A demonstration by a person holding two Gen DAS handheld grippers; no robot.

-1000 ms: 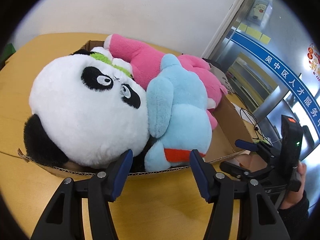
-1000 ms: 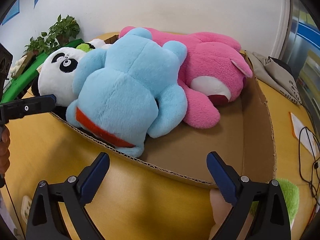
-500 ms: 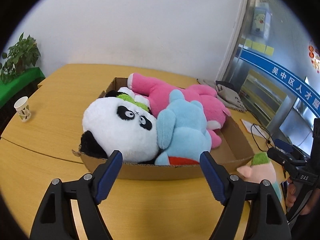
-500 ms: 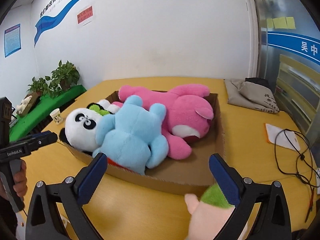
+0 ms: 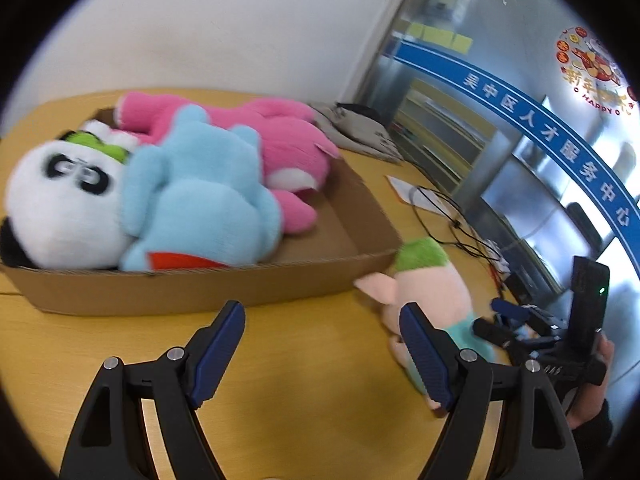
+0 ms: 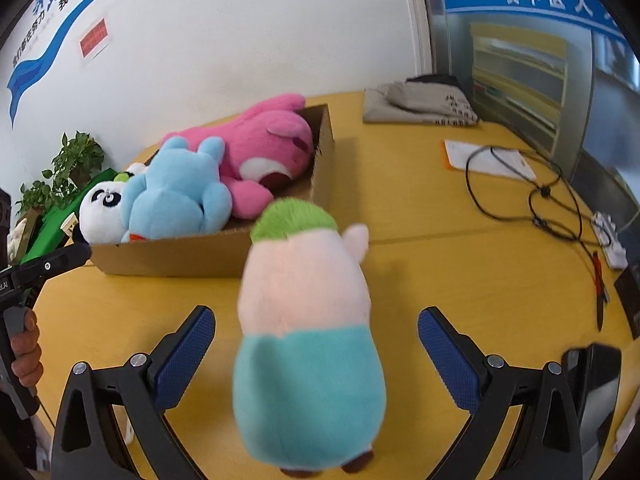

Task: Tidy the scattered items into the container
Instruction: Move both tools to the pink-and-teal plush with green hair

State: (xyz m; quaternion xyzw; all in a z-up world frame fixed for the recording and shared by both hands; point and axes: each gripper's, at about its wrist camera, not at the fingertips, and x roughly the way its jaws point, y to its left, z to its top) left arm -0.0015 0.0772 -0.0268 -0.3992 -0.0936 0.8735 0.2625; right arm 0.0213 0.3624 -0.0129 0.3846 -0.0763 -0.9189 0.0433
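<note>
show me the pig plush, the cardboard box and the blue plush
pig plush (image 6: pixel 304 280), right wrist view, on its pale pink back
cardboard box (image 5: pixel 200 288), left wrist view, on its near outer wall
blue plush (image 5: pixel 200 200), left wrist view, on its body

1. Right gripper (image 6: pixel 316 350), jaws wide, straddles a green-haired plush doll (image 6: pixel 306 320) on the yellow table (image 6: pixel 440 264); pads not touching it.
2. Behind: cardboard box (image 6: pixel 208 254) w/ panda (image 6: pixel 100 216), blue plush (image 6: pixel 176 196), pink plush (image 6: pixel 264 148).
3. Far left: left gripper (image 6: pixel 60 262) in a hand (image 6: pixel 26 344).
</note>
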